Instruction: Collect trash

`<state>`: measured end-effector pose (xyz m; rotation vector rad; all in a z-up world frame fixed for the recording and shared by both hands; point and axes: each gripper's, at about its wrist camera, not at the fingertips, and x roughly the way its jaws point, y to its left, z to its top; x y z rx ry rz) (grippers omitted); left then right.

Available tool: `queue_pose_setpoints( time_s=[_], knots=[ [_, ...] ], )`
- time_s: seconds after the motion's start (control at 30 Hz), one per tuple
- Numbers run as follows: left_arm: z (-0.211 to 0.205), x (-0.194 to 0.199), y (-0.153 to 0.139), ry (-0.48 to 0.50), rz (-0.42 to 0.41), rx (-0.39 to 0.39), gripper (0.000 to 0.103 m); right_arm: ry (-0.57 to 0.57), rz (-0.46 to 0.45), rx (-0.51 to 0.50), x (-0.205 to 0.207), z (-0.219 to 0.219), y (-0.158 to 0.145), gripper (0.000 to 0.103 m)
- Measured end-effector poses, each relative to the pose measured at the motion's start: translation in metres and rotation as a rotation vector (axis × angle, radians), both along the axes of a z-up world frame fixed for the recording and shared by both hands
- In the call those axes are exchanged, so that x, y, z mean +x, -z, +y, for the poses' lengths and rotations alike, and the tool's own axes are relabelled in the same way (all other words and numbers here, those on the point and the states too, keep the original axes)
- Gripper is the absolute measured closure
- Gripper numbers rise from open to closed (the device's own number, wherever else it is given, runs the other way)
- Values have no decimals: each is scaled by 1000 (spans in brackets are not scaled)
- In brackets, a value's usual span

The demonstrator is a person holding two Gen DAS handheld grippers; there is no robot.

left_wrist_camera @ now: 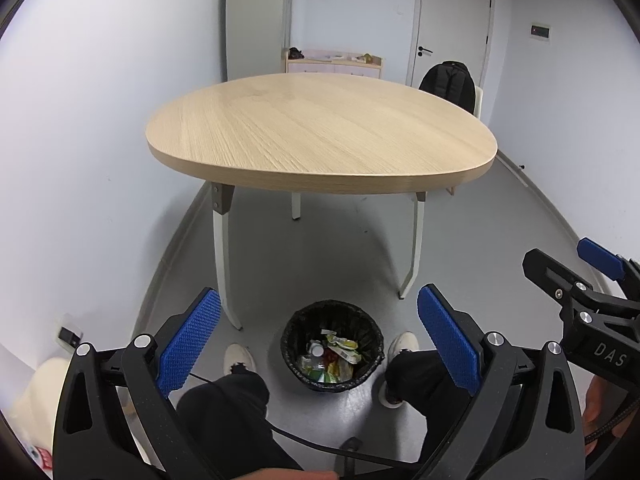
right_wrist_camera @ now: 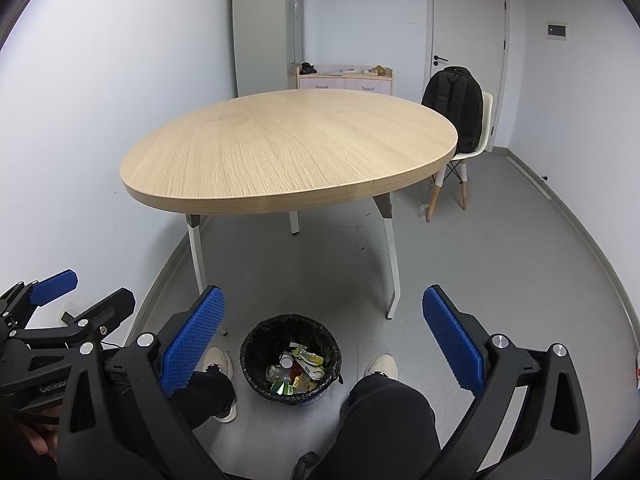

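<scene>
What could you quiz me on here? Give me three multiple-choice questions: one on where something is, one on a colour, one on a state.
1. Where does the round black-lined trash bin stand?
A. On the tabletop
B. On the floor between the person's shoes
C. On the chair

2. What colour are the ribbed pads on the gripper fingers?
A. Blue
B. Red
C. Green

3. How is the left gripper set?
A. Shut on a bottle
B. Shut on nothing
C. Open, holding nothing

Answers: 1 B, the bin sits on the grey floor between two white shoes, before the oval light wooden table. 2 A, all visible pads are blue. 3 C, its fingers stand wide apart with only the bin seen between them.
</scene>
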<state>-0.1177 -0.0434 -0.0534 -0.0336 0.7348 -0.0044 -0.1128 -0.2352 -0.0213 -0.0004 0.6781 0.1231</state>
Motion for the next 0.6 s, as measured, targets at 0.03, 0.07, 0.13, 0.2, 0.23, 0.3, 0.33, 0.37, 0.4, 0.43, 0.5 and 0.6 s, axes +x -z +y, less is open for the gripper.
queue_pose_setpoints(
  time_s=[0.03,0.07,0.13,0.2,0.23,0.3,0.33,0.37,0.4,0.43,0.5,0.6],
  knots=[
    [0,0,0,-2,-3,0,6,0,1,0,0,0,0,8],
    [0,-1,0,-2,-3,0,6,0,0,-1,0,0,0,8],
    [0,-1,-1,1,-9,-12,6,-1,1,1,0,0,0,8],
    [-1,-2,-2,8,-18,-15,6,0,0,0,0,0,0,8],
    [-3,-3,-3,11,-23,-1,6,-1,0,1,0,0,0,8],
    [-5,-4,-3,23,-24,0,7,-3,-3,2,0,0,0,8],
    [-5,-4,-3,23,-20,1,7,-2,-4,1,0,0,0,8],
    [-5,-4,-3,23,-19,3,7,-2,-3,2,0,0,1,8],
    [-5,-4,-3,24,-20,7,7,-1,-3,3,0,-1,2,8],
    [-5,-3,-3,26,-18,12,7,-1,-2,3,0,-1,2,8],
    [-5,-2,-2,25,-11,18,7,-1,-2,4,0,-1,3,8],
    [-4,-1,-2,19,-10,18,7,-2,-1,3,0,-2,3,8]
  ],
)
